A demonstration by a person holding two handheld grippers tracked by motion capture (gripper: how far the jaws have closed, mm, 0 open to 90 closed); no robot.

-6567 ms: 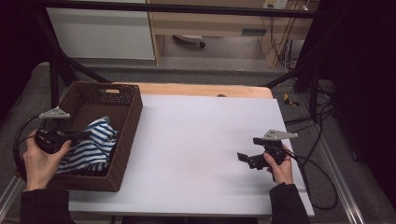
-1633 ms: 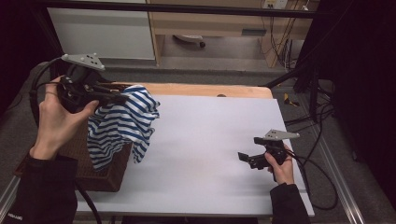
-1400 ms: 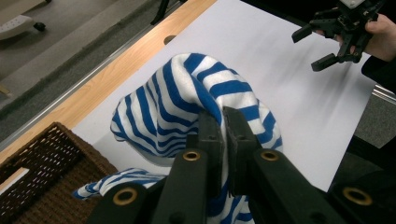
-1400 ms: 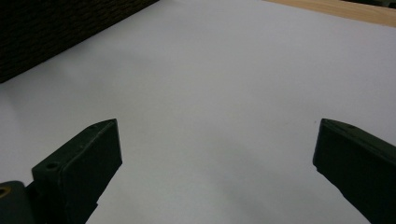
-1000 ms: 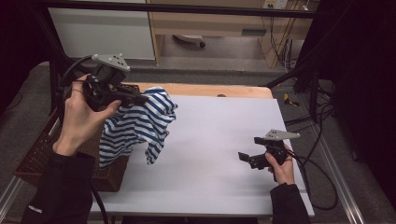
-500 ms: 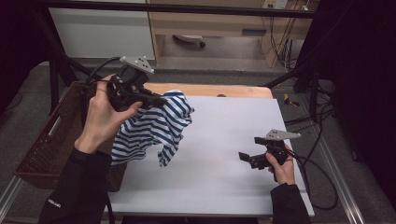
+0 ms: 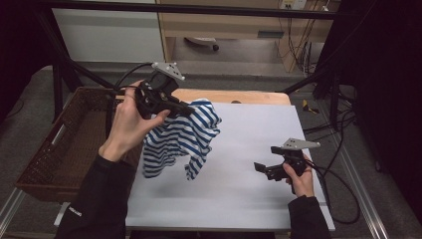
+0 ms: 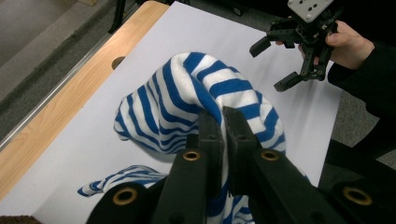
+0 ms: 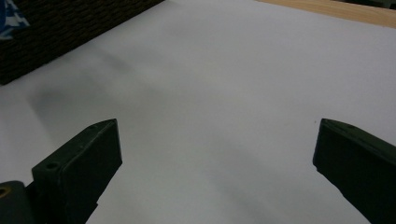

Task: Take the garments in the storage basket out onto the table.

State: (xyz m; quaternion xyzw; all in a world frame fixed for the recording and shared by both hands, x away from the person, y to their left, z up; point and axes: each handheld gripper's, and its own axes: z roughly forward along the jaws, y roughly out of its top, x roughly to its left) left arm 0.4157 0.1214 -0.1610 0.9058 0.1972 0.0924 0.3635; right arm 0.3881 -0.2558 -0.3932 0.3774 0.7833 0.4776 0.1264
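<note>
At about four o'clock on the white-covered worktop [image 7: 239, 199], nearest to me, my right gripper [image 7: 272, 170] rests low over the surface in my right hand [image 7: 300, 178], its grey three-cornered plate on top and its cable trailing off toward the edge. Its fingers [image 9: 79, 161] stand wide apart with nothing between them; in the right gripper view I see bare white sheet through the gap, and the same spread shows in the left gripper view, where that gripper [image 8: 275, 65] sits at one o'clock.

Farther in, toward ten o'clock, my left hand [image 7: 130, 122] holds the left gripper [image 7: 185, 108] raised above the worktop. Its fingers [image 8: 210, 135] are pressed together on a fold of the blue-and-white striped soft fabric garment [image 7: 181, 137], pinching it near its top. The garment [image 8: 210, 98] hangs from that pinch in a bunch, its lower ends dangling over the left part of the white sheet; I cannot tell whether the lowest tip touches the surface.

At nine o'clock, just beside the white sheet, stands the dark brown woven wicker basket [image 7: 69, 144], rectangular. Its dark weave [image 9: 70, 32] also shows at eleven o'clock in the right gripper view.

At twelve o'clock a strip of bare light wooden tabletop [image 7: 249, 97] runs along the far edge of the white sheet.
</note>
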